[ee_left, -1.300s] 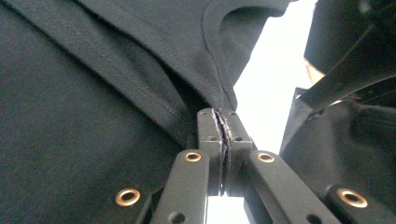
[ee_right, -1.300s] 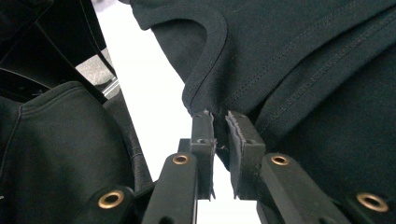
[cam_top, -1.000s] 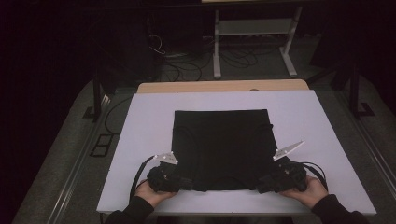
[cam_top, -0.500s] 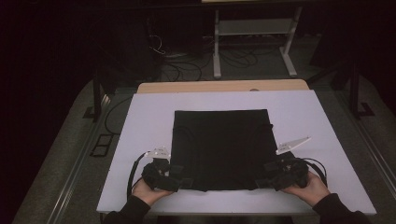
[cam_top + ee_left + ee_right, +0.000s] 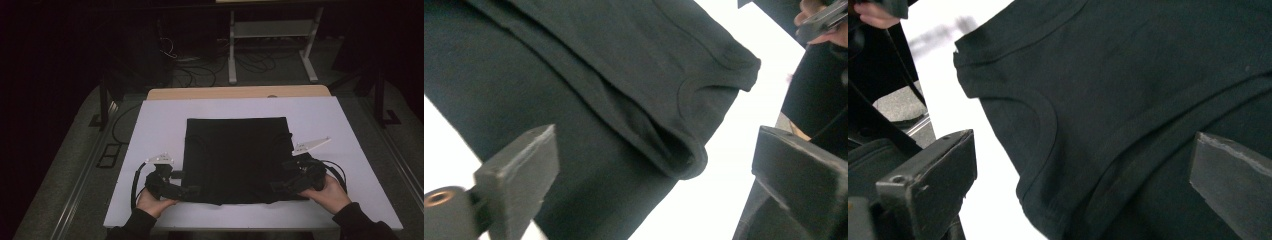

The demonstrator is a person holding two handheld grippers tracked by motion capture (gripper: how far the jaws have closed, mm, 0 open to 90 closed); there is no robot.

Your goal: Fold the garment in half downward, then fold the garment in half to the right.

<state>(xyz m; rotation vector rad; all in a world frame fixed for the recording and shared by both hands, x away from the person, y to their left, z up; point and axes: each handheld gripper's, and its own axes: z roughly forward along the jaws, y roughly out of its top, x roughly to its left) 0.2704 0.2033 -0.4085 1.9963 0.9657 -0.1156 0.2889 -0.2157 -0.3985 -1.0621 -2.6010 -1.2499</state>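
Note:
A black garment [image 5: 237,155] lies folded flat in a rough square on the white table top [image 5: 150,125]. My left gripper [image 5: 191,189] hovers at the garment's near left corner, pointing right. Its jaws have just been opening and stand wide, with a hemmed fold of the cloth [image 5: 574,75] below them, untouched. My right gripper [image 5: 278,187] hovers at the near right corner, pointing left. Its jaws have also just been opening and stand wide above the garment's curved hem [image 5: 1158,75]. Neither gripper [image 5: 659,160] [image 5: 1085,160] holds anything.
A wooden table edge [image 5: 240,92] shows behind the white top. Beyond it stand a metal frame [image 5: 270,45] and loose cables [image 5: 175,55] on the dark floor. White surface lies free left and right of the garment.
Both grippers opened and let go of the garment's near edge, then lifted a little. The cloth now lies flat on the table.

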